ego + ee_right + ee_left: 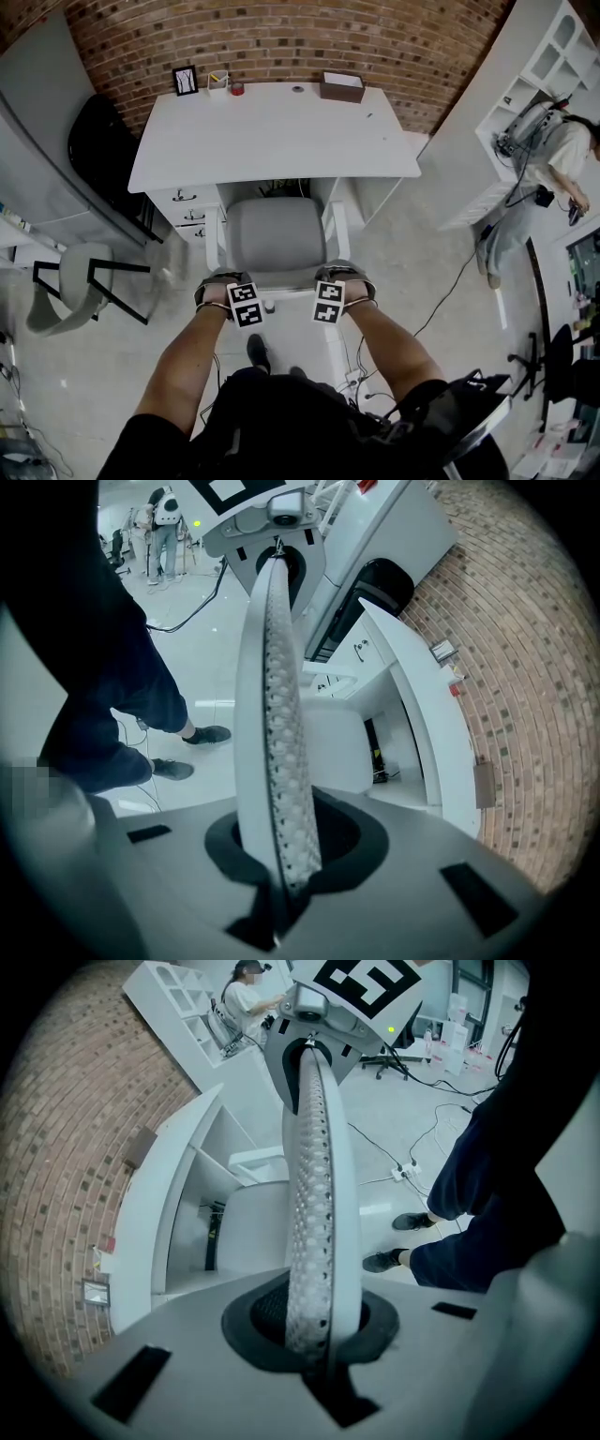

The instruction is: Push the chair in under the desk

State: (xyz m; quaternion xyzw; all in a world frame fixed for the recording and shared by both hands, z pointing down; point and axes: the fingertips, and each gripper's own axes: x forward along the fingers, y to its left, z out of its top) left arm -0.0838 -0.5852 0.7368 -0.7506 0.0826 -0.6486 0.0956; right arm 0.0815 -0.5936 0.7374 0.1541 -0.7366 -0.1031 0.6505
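Chair back (272, 696): white rim with a perforated strip, running edge-on up the middle. Right claw (286, 864) is clamping its near end; left claw (278, 560) is gripping the far end. Seat (333, 747) is sitting just beside the white surface (427, 714), which is standing against a brick wall (534, 667). Dark trousers (122, 686) and shoes (208, 734) are showing at left.

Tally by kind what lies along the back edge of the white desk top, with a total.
Black picture frame: 1
White cup with pens: 1
Small red round item: 1
Small grey disc, unclear what: 1
Brown open box: 1
Total: 5
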